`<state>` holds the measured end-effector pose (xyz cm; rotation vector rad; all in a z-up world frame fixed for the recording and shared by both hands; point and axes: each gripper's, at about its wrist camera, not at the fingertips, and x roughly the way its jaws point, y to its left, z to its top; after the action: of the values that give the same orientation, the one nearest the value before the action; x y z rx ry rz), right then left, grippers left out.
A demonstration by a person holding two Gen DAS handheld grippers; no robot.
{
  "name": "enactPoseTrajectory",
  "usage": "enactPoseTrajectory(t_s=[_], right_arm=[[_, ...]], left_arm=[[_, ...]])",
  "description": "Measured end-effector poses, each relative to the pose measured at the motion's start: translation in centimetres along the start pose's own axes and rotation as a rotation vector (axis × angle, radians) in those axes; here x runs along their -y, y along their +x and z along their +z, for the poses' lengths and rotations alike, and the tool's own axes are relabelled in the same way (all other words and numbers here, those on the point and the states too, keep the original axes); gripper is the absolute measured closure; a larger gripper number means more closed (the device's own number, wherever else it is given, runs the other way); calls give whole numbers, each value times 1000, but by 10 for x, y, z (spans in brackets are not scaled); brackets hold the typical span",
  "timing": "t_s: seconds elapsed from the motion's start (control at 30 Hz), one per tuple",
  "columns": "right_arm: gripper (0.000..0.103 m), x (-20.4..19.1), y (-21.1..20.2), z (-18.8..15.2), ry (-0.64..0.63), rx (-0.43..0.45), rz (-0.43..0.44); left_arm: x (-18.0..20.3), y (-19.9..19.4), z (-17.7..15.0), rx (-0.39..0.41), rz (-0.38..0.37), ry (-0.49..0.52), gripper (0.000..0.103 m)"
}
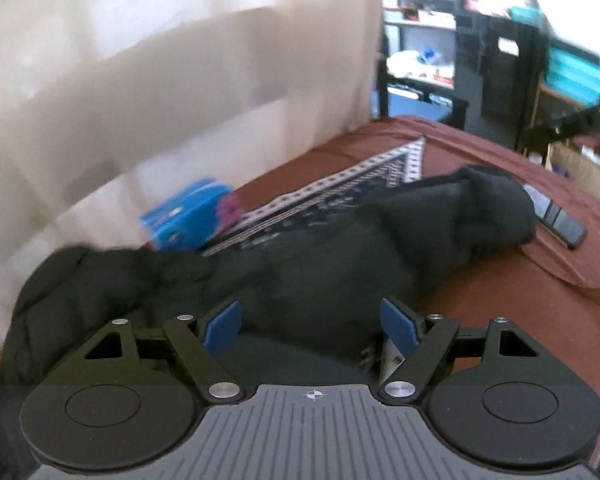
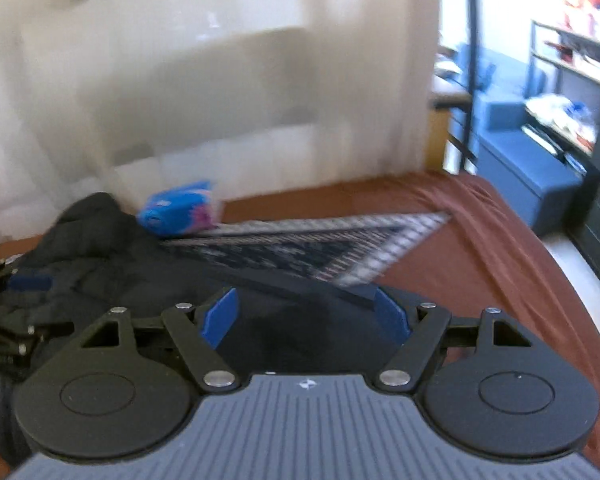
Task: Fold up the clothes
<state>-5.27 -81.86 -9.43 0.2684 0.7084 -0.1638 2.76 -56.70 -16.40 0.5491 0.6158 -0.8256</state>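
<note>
A black padded jacket (image 1: 300, 248) lies crumpled on a bed with a brown sheet (image 1: 500, 280), partly over a patterned dark-and-white cloth (image 1: 380, 172). My left gripper (image 1: 312, 320) stands open just above the jacket's near part, with dark fabric showing between its blue pads (image 1: 222, 326). In the right wrist view the same jacket (image 2: 100, 264) bunches at the left, the patterned cloth (image 2: 320, 248) lies behind it, and my right gripper (image 2: 308, 316) is open over dark fabric. The left gripper (image 2: 30, 282) shows at the left edge there.
A blue packet (image 1: 188, 216) sits by the cream wall (image 1: 140, 80) at the bed's far side. A dark phone (image 1: 560, 220) lies on the sheet at the right. Shelves and furniture (image 1: 480, 40) stand beyond the bed. A blue cabinet (image 2: 520, 168) is off the bed's right edge.
</note>
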Motion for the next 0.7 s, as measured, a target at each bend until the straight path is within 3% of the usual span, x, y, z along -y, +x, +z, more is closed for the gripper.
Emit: enactPoseTrajectory(t_s=[0.3, 0.47, 0.57, 0.6, 0.63, 0.67, 0.7], right_arm=[[23, 90, 43, -32, 213, -100, -14], [23, 103, 66, -45, 300, -150, 38], [23, 102, 77, -50, 331, -170, 74], [23, 102, 81, -51, 342, -177, 86], [26, 102, 85, -53, 352, -184, 98], [50, 101, 89, -54, 363, -191, 110], [67, 101, 93, -56, 373, -198, 122]], left_arm=[[61, 68, -17, -156, 107, 250, 17], [65, 102, -38, -256, 163, 263, 16], [61, 107, -45, -245, 178, 237, 15], [60, 107, -46, -241, 172, 230, 18], [58, 107, -45, -238, 158, 221, 36], [55, 107, -44, -239, 153, 199, 50], [52, 106, -41, -242, 150, 175, 86]])
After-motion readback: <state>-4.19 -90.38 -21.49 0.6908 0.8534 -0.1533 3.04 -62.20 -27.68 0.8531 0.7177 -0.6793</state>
